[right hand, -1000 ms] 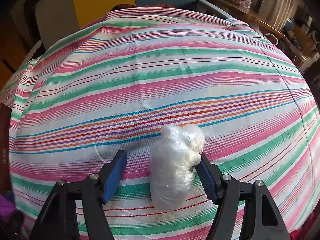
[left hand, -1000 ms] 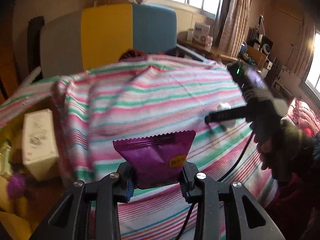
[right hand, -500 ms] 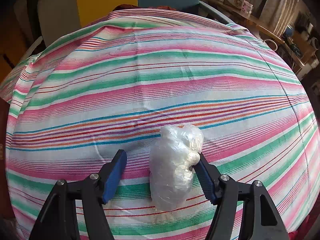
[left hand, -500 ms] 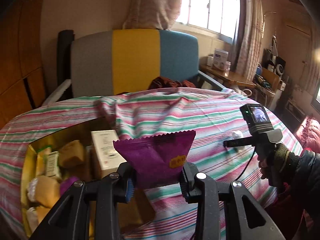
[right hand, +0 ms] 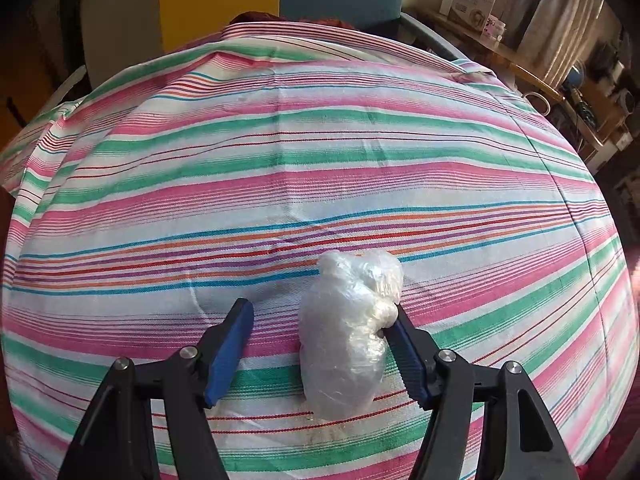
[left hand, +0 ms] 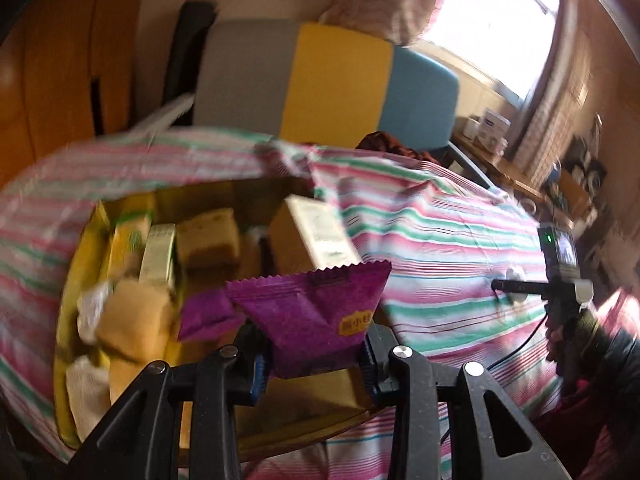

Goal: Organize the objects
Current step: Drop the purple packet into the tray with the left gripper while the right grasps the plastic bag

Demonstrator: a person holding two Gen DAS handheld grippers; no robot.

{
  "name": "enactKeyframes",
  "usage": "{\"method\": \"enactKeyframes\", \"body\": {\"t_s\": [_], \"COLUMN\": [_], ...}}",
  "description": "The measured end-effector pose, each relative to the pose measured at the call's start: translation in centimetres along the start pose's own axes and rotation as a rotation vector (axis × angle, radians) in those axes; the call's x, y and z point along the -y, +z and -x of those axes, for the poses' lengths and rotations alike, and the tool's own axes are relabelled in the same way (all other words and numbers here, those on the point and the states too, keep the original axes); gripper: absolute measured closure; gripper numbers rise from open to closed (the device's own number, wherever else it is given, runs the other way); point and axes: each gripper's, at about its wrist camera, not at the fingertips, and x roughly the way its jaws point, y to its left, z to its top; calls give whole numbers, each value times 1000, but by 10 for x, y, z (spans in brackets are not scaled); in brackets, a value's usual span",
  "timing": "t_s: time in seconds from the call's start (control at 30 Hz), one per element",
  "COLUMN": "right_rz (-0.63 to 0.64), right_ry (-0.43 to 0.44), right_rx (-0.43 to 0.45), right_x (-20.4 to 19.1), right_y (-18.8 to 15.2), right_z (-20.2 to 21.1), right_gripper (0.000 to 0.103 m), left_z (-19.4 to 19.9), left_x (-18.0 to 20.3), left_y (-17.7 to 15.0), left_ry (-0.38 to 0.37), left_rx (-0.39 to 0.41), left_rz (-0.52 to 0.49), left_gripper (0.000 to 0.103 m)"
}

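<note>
The left gripper (left hand: 314,354) is clenching 1 purple packet (left hand: 316,320), serrated edge pointing 12 o'clock, above the yellow box (left hand: 76,280). The right gripper (right hand: 324,344) is sitting spread around 1 clear plastic bundle (right hand: 348,332) lying on the striped cloth (right hand: 304,152), long axis 12-to-6.

Purple packet (left hand: 316,316) upright; plastic wad (right hand: 348,332) on cloth.

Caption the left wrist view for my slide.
Left gripper holds a purple snack packet above the open yellow box of wrapped snacks on the striped tablecloth.
</note>
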Motion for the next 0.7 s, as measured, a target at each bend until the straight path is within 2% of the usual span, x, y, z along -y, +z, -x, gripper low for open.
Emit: {"method": "enactKeyframes", "body": {"t_s": [0.23, 0.37, 0.4, 0.47, 0.6, 0.7], "right_rz": [4, 15, 21, 37, 62, 63], "right_ry": [-7, -4, 0, 2, 8, 14], "right_rx": [-1, -1, 0, 4, 9, 8], "right_x": [-1, -3, -4, -8, -15, -16], "right_y": [0, 1, 1, 1, 0, 0], "right_z": [0, 0, 1, 2, 5, 5], "right_gripper": [36, 38, 42, 48, 60, 64], "left_z": [-20, -39, -42, -48, -42, -28], "left_x": [-47, -44, -44, -44, -42, -44], "left_y": [-2, -5, -6, -8, -8, -10], "left_ry": [-71, -24, -20, 5, 29, 49], "left_rx": [-86, -145, -154, -171, -159, -131], "left_rz": [185, 140, 137, 130, 109, 93], "left_gripper": [67, 63, 58, 56, 53, 53]}}
